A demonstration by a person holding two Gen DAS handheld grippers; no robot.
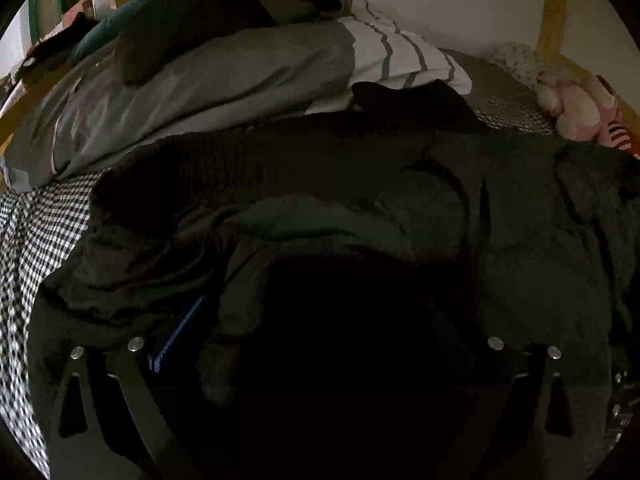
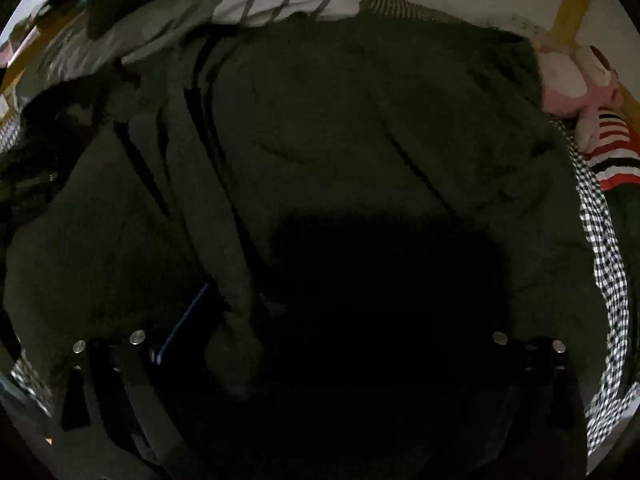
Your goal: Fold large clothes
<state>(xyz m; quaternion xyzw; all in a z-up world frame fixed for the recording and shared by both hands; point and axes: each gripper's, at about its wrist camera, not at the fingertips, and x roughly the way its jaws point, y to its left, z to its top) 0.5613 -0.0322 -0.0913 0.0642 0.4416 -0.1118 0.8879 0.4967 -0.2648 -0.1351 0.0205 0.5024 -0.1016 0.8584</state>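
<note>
Dark green garment [image 2: 360, 128] spread across bed, bunched into folds on one side [image 1: 280, 220], covering checked sheet [image 1: 36, 240] [image 2: 600, 240]. Left gripper [image 1: 316, 360] low over crumpled cloth, fingers lost in shadow; blue edge of one finger [image 1: 180, 332] just visible; spread or pressed together impossible to tell. Right gripper [image 2: 320, 356] pressed close over flatter cloth, equally dark; state impossible to tell. Behind garment, grey bedding [image 1: 200, 88] and white striped pillow [image 1: 400, 52] [image 2: 288, 4]. Further back, pile of dark clothes [image 1: 224, 8]. Pink soft toy [image 1: 576, 108] [image 2: 580, 80] beside garment near yellow bed frame [image 2: 572, 0].
</note>
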